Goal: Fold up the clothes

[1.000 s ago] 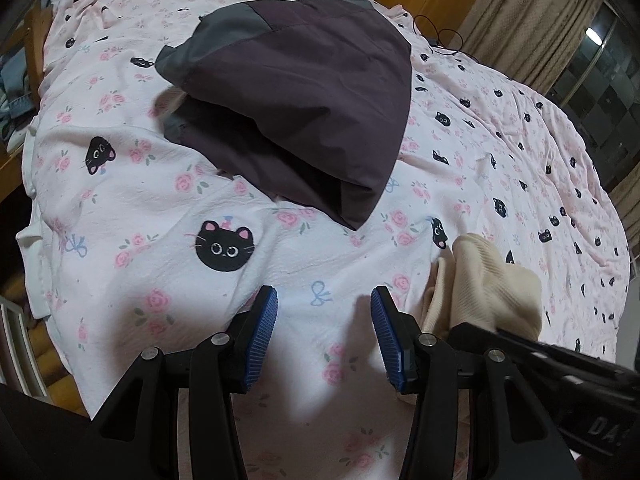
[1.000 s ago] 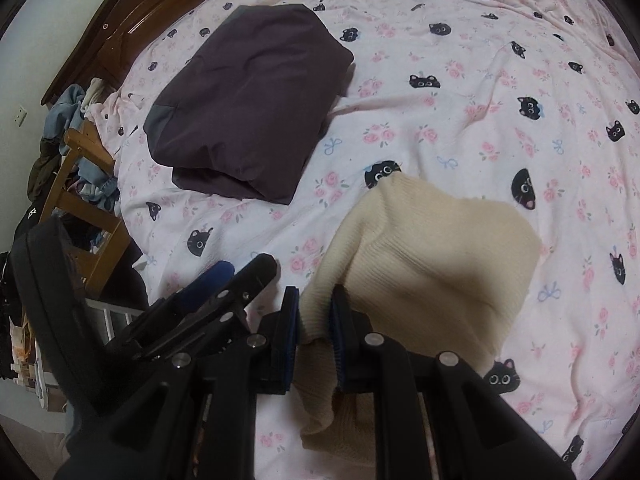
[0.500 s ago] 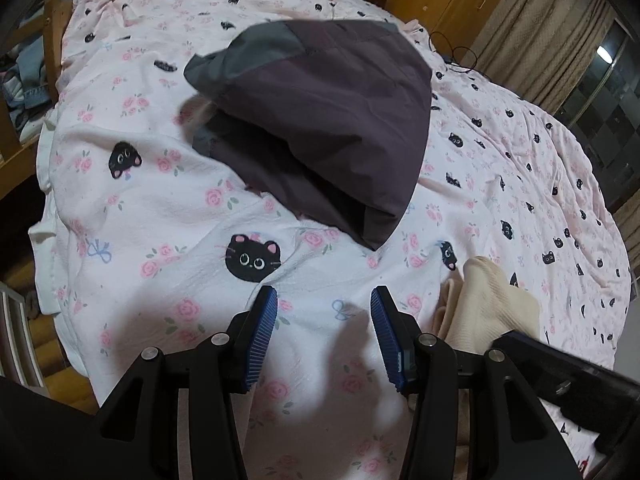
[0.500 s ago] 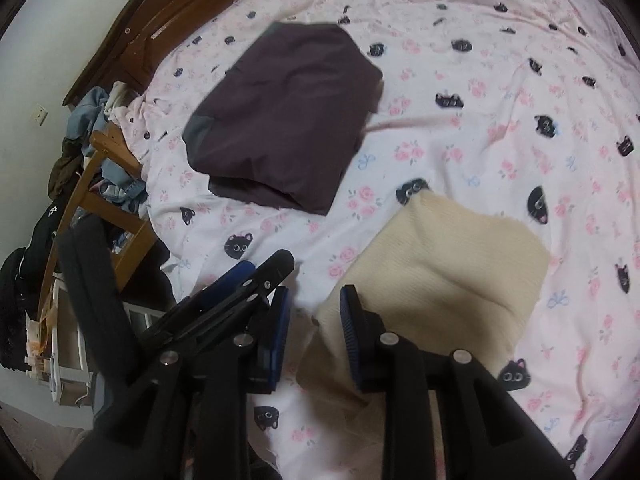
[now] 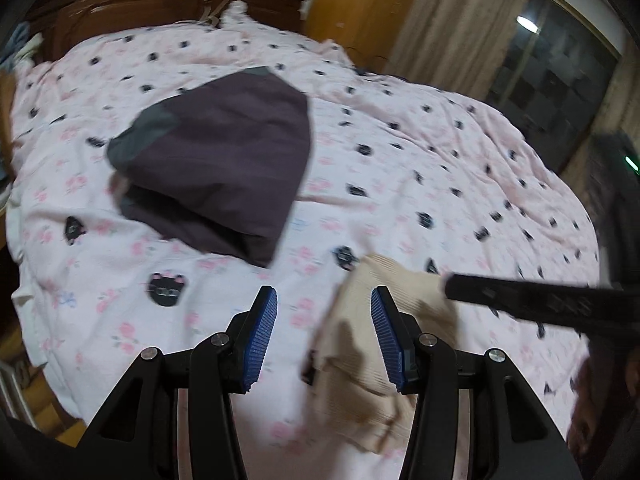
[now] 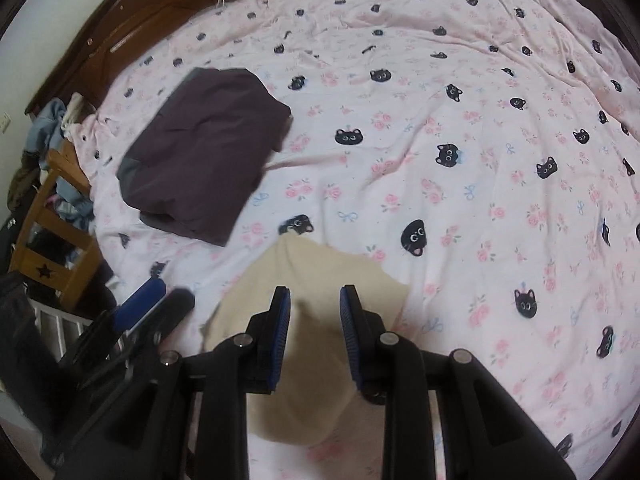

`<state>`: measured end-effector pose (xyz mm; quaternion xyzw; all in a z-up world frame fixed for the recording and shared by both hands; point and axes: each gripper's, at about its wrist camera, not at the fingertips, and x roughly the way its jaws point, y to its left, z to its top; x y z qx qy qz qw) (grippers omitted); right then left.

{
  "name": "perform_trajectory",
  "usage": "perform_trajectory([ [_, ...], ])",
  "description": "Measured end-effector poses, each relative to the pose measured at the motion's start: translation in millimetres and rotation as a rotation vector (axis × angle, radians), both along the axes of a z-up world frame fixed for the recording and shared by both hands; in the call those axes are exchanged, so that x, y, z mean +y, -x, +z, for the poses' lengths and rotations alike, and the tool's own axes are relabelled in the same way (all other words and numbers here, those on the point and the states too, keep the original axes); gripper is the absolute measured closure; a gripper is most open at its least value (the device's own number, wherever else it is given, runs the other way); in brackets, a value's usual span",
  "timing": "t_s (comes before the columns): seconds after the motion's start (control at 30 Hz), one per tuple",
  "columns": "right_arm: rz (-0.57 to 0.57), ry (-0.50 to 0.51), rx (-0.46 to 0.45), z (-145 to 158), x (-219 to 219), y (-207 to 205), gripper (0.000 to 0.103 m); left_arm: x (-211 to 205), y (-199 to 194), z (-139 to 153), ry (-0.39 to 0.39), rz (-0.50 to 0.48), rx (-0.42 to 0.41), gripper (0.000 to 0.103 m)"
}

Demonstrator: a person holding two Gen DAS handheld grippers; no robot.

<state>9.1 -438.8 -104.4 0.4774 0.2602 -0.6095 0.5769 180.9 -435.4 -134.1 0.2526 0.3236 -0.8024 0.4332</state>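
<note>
Left to right, right wrist view: wooden chair [image 6: 44,236] piled with loose clothes at the bed's edge, likely the unfolded backlog. Next, the dark purple garment [image 6: 204,152] lies folded on the pink cat-print sheet [image 6: 480,160], parked clear toward the headboard [image 6: 120,40] so it's out of the work area; looks finished. Then the cream knit garment [image 6: 316,344] sits folded near the front edge of the bed, apart from the purple one.

Left gripper [image 5: 322,332]: jaws apart, nothing between the pads, only sheet and the knit's edge showing below them. It hangs above the bed just left of the cream knit [image 5: 384,328], not touching it as far as I can tell.

Right gripper [image 6: 315,338]: jaws standing apart over the cream knit, pads not pressing fabric, so the knit lies free on the sheet. My read: this fold is done and both claws are clear of it.

Writing: embossed lettering on the right gripper's black bar [image 5: 560,304] in the left wrist view, too blurred to read. No brand or label legible on either garment; the chair has a star cutout, no text
</note>
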Motion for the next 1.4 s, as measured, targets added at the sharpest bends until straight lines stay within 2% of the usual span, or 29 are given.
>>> perform_trajectory([
  [0.2,0.055,-0.057,-0.029,-14.1,-19.2,-1.4,0.075,5.5,20.6,-3.9,-0.016,-0.093,-0.025,0.059],
  [0.27,0.069,-0.074,-0.042,-19.1,-25.6,-3.0,0.075,5.0,26.8,-10.6,-0.03,-0.098,-0.072,0.059],
  [0.37,0.085,-0.1,-0.035,-25.7,-34.7,-7.2,0.075,-1.3,33.9,-29.6,-0.086,-0.099,-0.144,0.059],
  [0.43,0.088,-0.117,-0.03,-31.9,-41.7,-7.6,0.075,-4.6,32.7,-41.8,-0.135,-0.09,-0.151,0.056],
  [0.5,0.084,-0.137,-0.025,-39.3,-48.7,-5.7,0.075,-5.7,31.4,-47.6,-0.148,-0.083,-0.151,0.054],
  [0.73,0.058,-0.179,-0.01,-62.8,-69.4,4.2,0.075,-1.9,32.5,-49.9,-0.126,-0.078,-0.182,0.053],
  [0.9,0.042,-0.164,-0.04,-64.7,-72.8,9.9,0.075,-2.2,29.2,-50.4,-0.128,-0.072,-0.176,0.052],
  [1.0,0.048,-0.118,-0.047,-50.0,-71.5,8.6,0.071,-3.5,28.5,-49.9,-0.132,-0.069,-0.171,0.053],
  [1.13,0.077,-0.072,-0.091,-31.9,-74.8,3.8,0.071,-3.7,28.4,-49.4,-0.133,-0.068,-0.169,0.053],
  [1.27,0.134,-0.137,-0.083,-44.9,-82.4,-15.1,0.071,-3.2,28.6,-49.3,-0.129,-0.071,-0.171,0.053],
  [1.4,0.125,-0.184,-0.064,-65.9,-87.5,-20.6,0.071,-2.6,28.4,-49.3,-0.126,-0.077,-0.175,0.053],
])
